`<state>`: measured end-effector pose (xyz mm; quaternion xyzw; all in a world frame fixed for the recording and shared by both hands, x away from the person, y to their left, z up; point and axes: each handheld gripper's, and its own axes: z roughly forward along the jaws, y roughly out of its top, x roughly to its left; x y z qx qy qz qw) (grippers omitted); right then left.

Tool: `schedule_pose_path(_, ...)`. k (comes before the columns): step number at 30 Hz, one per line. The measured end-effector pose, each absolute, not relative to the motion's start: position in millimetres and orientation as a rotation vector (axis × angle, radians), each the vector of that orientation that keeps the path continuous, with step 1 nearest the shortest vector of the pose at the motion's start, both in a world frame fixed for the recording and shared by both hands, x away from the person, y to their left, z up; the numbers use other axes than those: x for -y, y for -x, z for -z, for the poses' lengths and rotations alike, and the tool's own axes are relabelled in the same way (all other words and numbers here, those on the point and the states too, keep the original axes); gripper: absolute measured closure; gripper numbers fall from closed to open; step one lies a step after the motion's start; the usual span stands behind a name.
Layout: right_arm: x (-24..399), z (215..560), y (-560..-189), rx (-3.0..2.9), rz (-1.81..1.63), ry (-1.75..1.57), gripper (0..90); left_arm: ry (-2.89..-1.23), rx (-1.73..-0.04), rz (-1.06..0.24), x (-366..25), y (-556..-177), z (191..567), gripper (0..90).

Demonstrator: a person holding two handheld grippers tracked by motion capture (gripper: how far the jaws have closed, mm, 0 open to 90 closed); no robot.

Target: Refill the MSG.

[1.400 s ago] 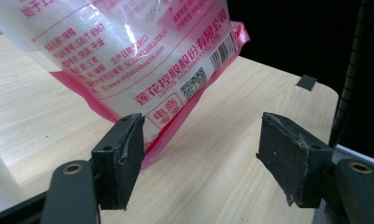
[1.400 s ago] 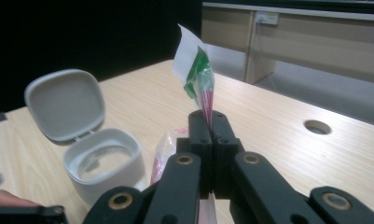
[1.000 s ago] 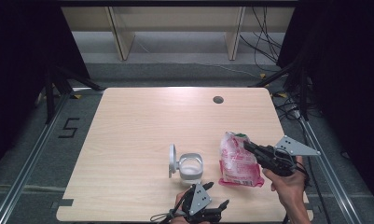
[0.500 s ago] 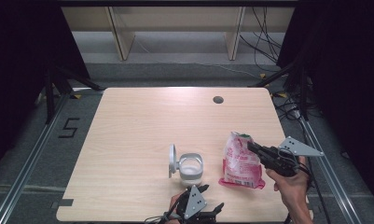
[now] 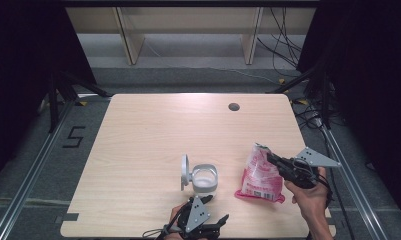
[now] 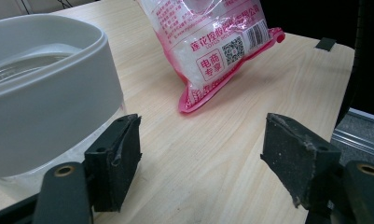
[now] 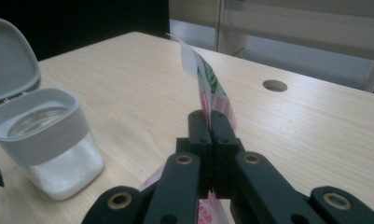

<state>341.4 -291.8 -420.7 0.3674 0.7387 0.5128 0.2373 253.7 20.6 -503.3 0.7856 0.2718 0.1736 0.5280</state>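
Pink-and-white plastic bag point(image 5: 260, 174) stands near the table's point(image 5: 153, 135) right edge, its top pinched by the right gripper point(image 5: 270, 157). Left gripper point(image 6: 201, 154), jaws spread, sits beside the open grey-lidded clear jar point(image 5: 204, 177).

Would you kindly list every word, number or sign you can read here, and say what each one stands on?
"5": marked on the floor left of the table.
"电商专享": red box on the pink bag.
"莲花牌股份有限公司": line above it, blurry, so uncertain.
Other fine print, QR code and barcode on the bag: too small to read.
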Motion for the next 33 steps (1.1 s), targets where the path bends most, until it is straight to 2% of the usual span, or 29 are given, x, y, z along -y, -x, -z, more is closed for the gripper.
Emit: schedule_pose_path(33, 307.3, 451.3, -357.3, -2.049, -1.231, -1.126, 88.4, -1.904, -0.657, -0.424, -45.3, -256.3, 495.5, 26.7)
